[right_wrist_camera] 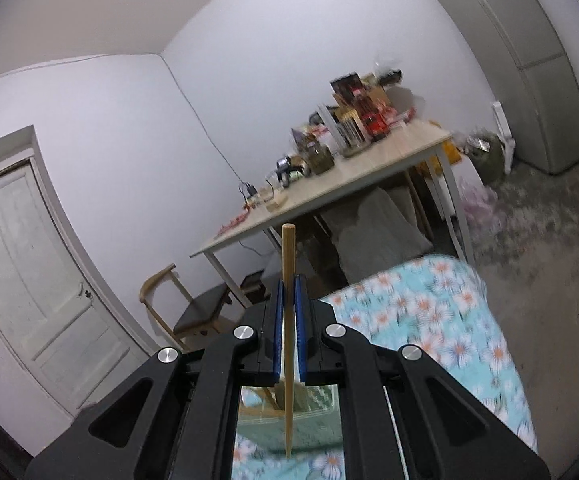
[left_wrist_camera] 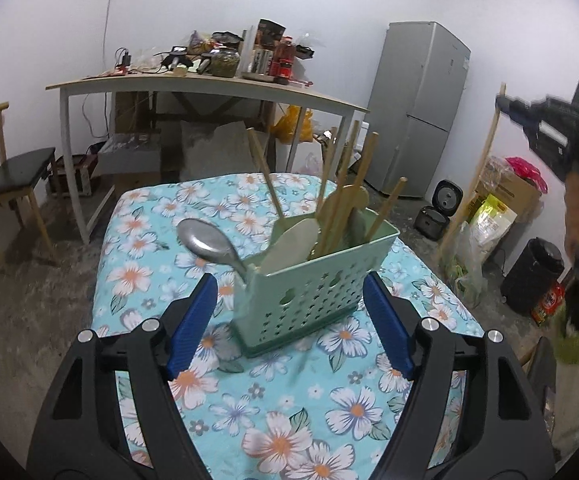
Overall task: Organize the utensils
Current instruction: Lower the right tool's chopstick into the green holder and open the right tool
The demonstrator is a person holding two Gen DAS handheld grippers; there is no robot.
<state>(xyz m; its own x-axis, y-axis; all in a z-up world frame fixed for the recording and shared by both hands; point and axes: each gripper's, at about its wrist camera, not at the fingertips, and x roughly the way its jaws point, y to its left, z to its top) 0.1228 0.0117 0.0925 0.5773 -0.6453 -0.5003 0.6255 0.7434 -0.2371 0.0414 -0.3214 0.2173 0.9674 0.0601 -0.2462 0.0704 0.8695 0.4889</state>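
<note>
On the flower-print bench (left_wrist_camera: 149, 248) a green utensil caddy (left_wrist_camera: 313, 292) stands mid-surface, already loaded with chopsticks, wooden spatulas and a steel ladle (left_wrist_camera: 205, 240). The left hand-held gripper (left_wrist_camera: 289, 320) hangs unclenched, straddling the caddy without touching. The right hand-held gripper (right_wrist_camera: 288, 312) pinches one chopstick (right_wrist_camera: 288, 272), not yet stowed. No legible writing anywhere.

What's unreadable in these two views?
- Utensil holder bottom, left wrist view: its perforated walls hide the utensils' lower ends.
- Utensil holder, right wrist view: blurred, mostly behind the right hand-held gripper.
- Chopstick lower tip, left wrist view: lost against floor clutter.
</note>
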